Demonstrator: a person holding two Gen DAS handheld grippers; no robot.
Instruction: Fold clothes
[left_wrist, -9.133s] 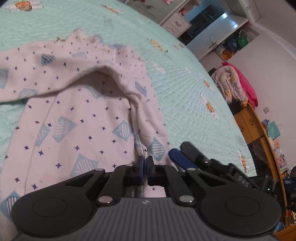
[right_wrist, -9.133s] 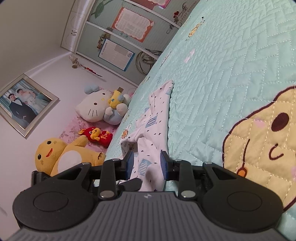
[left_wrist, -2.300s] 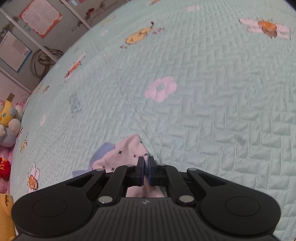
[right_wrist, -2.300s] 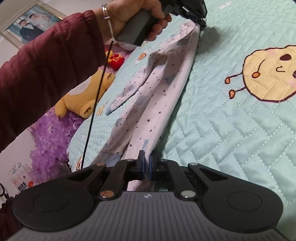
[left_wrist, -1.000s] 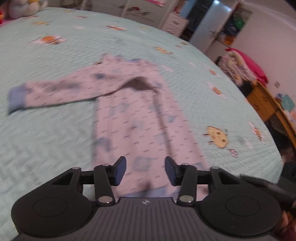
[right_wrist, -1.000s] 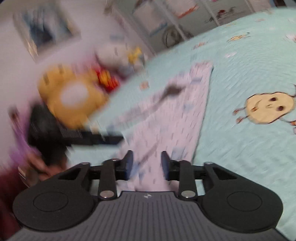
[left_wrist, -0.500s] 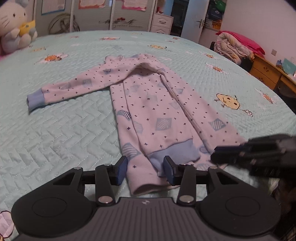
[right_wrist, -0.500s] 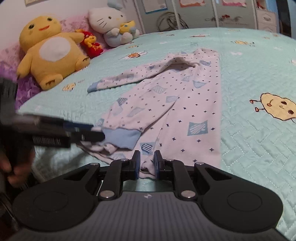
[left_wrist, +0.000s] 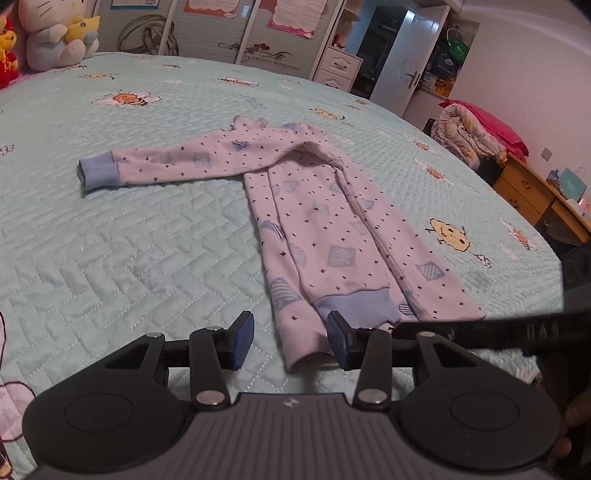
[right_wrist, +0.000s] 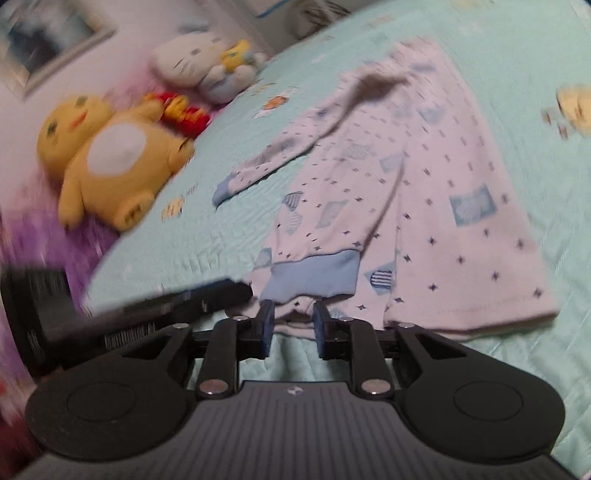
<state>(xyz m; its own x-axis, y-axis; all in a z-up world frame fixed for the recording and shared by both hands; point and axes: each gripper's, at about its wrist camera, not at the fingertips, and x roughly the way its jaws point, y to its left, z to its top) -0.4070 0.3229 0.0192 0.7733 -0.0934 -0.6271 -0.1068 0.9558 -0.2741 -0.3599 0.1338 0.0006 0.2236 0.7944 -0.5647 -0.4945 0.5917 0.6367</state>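
The left tongs (left_wrist: 291, 340) stood wide apart and held nothing, poised just short of the near hem of the pyjama top (left_wrist: 317, 225); half a second before they had been spread about as widely, though the garment then sat a little nearer in that view. The right tongs (right_wrist: 291, 325) were parted to a moderate gap with no cloth between them, whereas half a second earlier they had been almost closed at the hem. Their view was blurred by motion. Each pair of tongs showed in the other's camera as a dark bar at the near edge of the garment.

The pyjama top, white with small dark stars and pale blue squares, lay flat on the bed (left_wrist: 110, 251), on the mint quilted cover. One sleeve was folded over the body, its blue cuff (left_wrist: 354, 301) lying by the near hem. The other sleeve stretched out sideways to the left, ending in a blue cuff (left_wrist: 98, 173). This lay matched the picture from half a second before; two seconds earlier both tongs had been gripping the cloth and lifting it.

Beyond the bed's far-left edge sat a yellow plush toy (right_wrist: 107, 158) and a white plush cat (right_wrist: 210, 62).
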